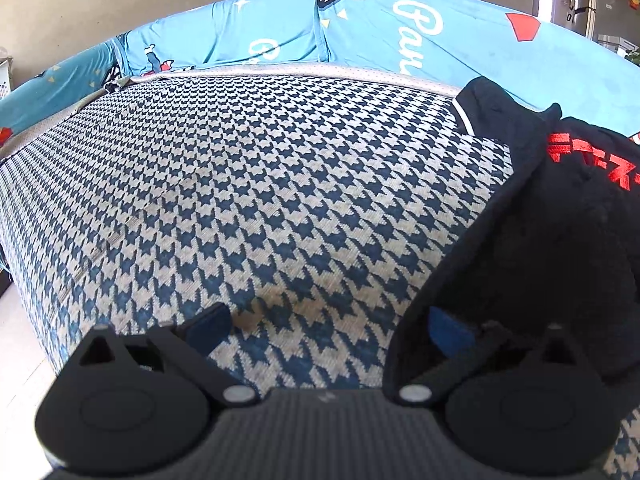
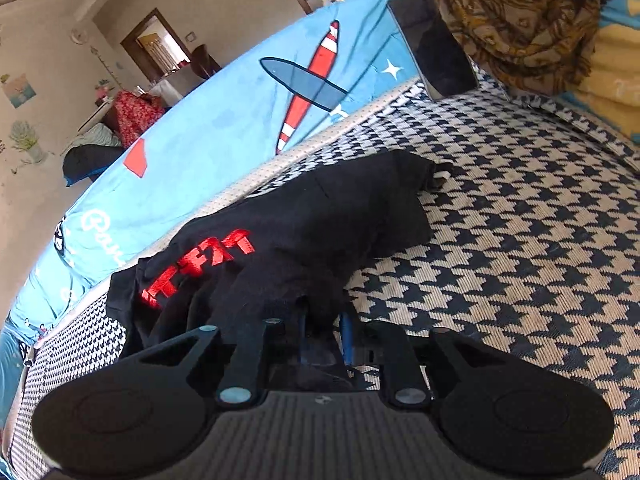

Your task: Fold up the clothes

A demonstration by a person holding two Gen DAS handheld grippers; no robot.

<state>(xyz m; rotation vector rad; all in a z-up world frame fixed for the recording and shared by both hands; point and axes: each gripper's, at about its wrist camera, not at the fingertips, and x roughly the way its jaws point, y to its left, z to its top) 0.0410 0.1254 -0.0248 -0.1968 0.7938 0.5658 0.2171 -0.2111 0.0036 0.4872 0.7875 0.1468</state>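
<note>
A black garment with red lettering [image 2: 288, 240] lies bunched on the houndstooth couch seat [image 2: 520, 260], near the seat's back edge. My right gripper [image 2: 325, 330] is shut on a fold of its near edge, and the cloth covers the blue fingertips. In the left wrist view the same garment [image 1: 540, 220] fills the right side. My left gripper [image 1: 328, 326] is open, its right blue finger [image 1: 448, 330] against the garment's edge and its left finger [image 1: 208, 326] over bare seat. Nothing lies between the pads.
A light blue printed cover [image 1: 400, 36] drapes the couch back behind the seat [image 1: 240, 184]. A brown patterned cloth [image 2: 520, 12] and a dark flat object [image 2: 436, 52] sit at the far right end. A wall and doorway [image 2: 160, 48] stand beyond.
</note>
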